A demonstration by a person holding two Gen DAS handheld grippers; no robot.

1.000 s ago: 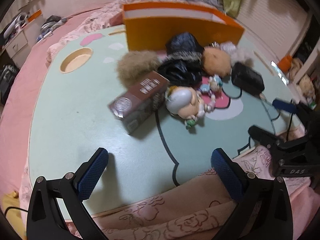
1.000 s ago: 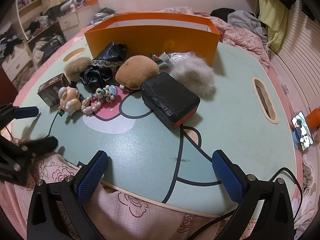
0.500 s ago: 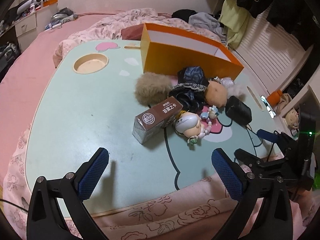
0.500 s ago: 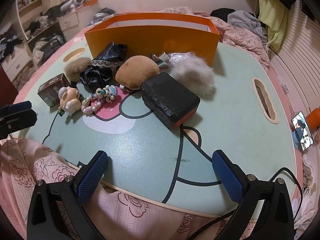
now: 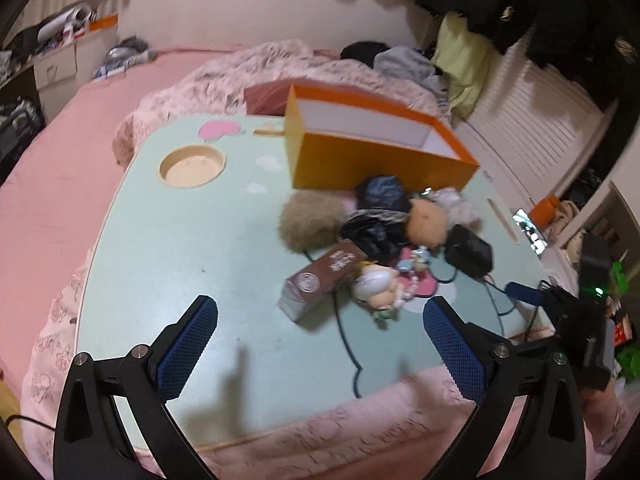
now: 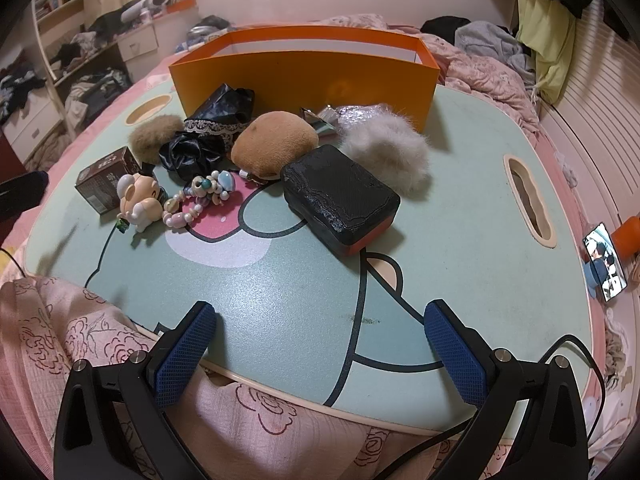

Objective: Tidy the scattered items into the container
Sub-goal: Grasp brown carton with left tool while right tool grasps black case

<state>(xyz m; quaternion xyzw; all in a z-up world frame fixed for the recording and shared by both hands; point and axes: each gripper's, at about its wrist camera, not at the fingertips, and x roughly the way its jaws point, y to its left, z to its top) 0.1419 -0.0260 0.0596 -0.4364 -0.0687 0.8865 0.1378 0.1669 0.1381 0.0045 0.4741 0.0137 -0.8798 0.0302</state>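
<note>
An orange box stands open at the table's far side; it also shows in the left wrist view. In front of it lie a brown carton, a pig figurine, a bead bracelet, black fabric, a tan plush, a brown pompom, a grey pompom and a black case. My left gripper is open and empty, above the table's near left part. My right gripper is open and empty at the front edge.
The mint table rests on a pink bed. It has a round cup recess and a slot. A phone lies off the right edge. Clothes pile behind the box.
My left gripper has risen and pulled back to the left, so the items look farther away. It has left the right wrist view's left edge. The right gripper has held still.
</note>
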